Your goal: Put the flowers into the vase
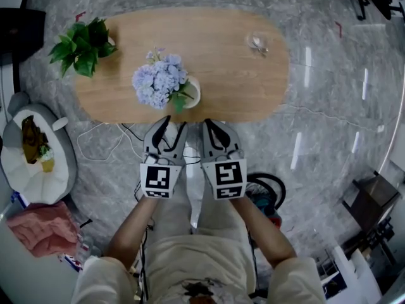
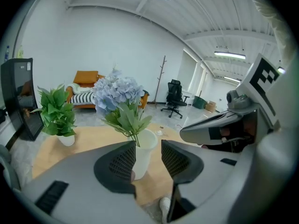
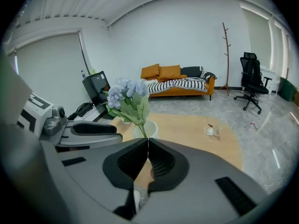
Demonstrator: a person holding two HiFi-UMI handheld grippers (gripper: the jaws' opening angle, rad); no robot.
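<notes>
Just off the near edge of the oval wooden table (image 1: pixel 228 68), the grey left gripper (image 1: pixel 168 126) holds its jaws apart with nothing between them. The grey right gripper (image 1: pixel 213 128) has its jaws pressed together, empty. The pale blue hydrangea flowers (image 1: pixel 158 81) stand in the white ceramic vase (image 1: pixel 192 94) by that near edge.

Potted plant (image 1: pixel 82 46) on oval table (image 1: pixel 221 75); orange sofa (image 3: pixel 161 72); office chair (image 3: pixel 252 78).

Bright, even; ceiling strip lights (image 2: pixel 229 56); glare streaks on floor (image 1: pixel 329 125); fisheye edges dark.
</notes>
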